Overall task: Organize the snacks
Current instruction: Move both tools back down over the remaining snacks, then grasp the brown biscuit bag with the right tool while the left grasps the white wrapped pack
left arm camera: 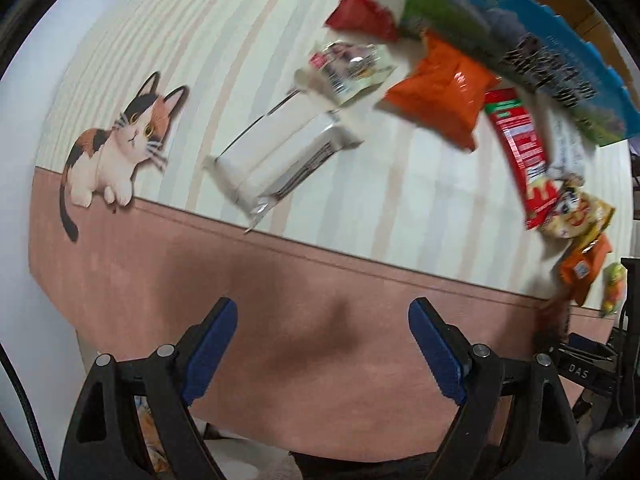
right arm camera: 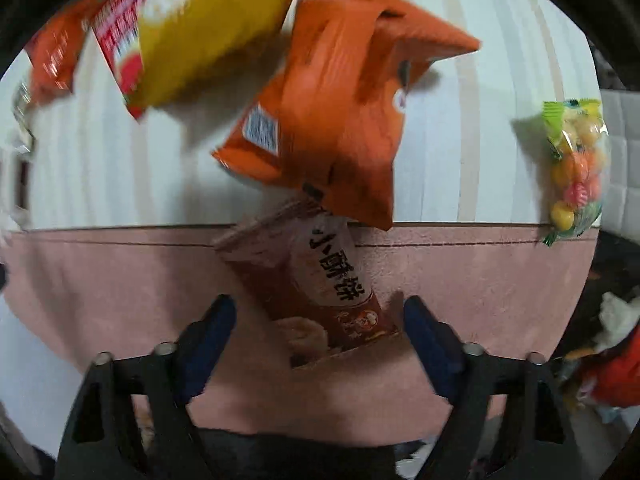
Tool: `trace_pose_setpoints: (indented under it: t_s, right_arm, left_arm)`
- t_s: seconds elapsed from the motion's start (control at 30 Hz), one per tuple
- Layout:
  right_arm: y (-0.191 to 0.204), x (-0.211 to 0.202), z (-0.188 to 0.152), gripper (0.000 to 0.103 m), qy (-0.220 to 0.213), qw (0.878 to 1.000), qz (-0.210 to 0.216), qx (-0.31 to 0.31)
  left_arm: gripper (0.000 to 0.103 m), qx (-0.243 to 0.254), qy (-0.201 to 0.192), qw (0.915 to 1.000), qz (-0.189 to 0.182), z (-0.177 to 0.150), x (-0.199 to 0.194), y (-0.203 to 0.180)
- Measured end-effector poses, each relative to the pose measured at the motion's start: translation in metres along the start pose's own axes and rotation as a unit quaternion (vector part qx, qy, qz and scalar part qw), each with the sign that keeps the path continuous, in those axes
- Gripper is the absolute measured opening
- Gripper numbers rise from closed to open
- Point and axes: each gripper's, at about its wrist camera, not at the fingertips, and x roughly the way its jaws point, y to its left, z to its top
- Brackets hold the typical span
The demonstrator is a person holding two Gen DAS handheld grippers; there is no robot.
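Snack packs lie scattered on a striped mat (left arm camera: 224,60) with a pink border. In the left wrist view my left gripper (left arm camera: 322,314) is open and empty over the pink border; a white wrapped bar (left arm camera: 280,160), a clear small pack (left arm camera: 344,70), an orange bag (left arm camera: 436,96) and a red pack (left arm camera: 520,152) lie ahead. In the right wrist view my right gripper (right arm camera: 320,312) is open, its jaws either side of a brown biscuit pack (right arm camera: 320,296) lying on the mat. An orange bag (right arm camera: 332,112) overlaps the pack's far end.
A large blue-green bag (left arm camera: 516,44) and a red bag (left arm camera: 364,12) lie at the far right of the left view. A yellow bag (right arm camera: 212,20), red pack (right arm camera: 120,36) and candy bag (right arm camera: 576,168) surround the right gripper's area. A cat picture (left arm camera: 120,144) marks the mat.
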Motion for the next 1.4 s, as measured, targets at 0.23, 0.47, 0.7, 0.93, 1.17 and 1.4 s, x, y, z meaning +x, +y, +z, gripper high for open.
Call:
trace_pose_setpoints:
  t_s: [0.23,0.47,0.7,0.93,1.17,1.4]
  right_arm:
    - [0.029,0.002,-0.019,0.059,-0.01,1.0,0.011,0.001]
    - [0.078,-0.012,-0.01,0.059,-0.01,0.996,0.087,0.01]
    - [0.104,-0.025,0.017,0.059,-0.008,0.993,0.116,0.024]
    - [0.108,-0.032,0.039,0.059,0.005,0.991,0.127,0.04]
    - [0.106,-0.043,0.066,0.059,0.011,0.991,0.126,0.038]
    - [0.102,-0.049,0.101,0.059,0.02,0.993,0.113,0.024]
  left_arm:
    - [0.088,-0.01,-0.006,0.9999,0.011,0.004,0.003,0.026]
    - [0.088,0.017,-0.023,0.9994,0.021,0.039,-0.001,0.048]
    - [0.088,0.137,-0.017,0.9895,0.043,0.098,0.02,0.031]
    - [0.088,0.204,0.033,0.9775,0.043,0.12,0.052,0.02]
    - [0.061,0.204,0.052,0.977,0.034,0.121,0.067,0.021]
    - [0.053,0.036,0.129,0.9909,-0.018,0.106,0.072,0.048]
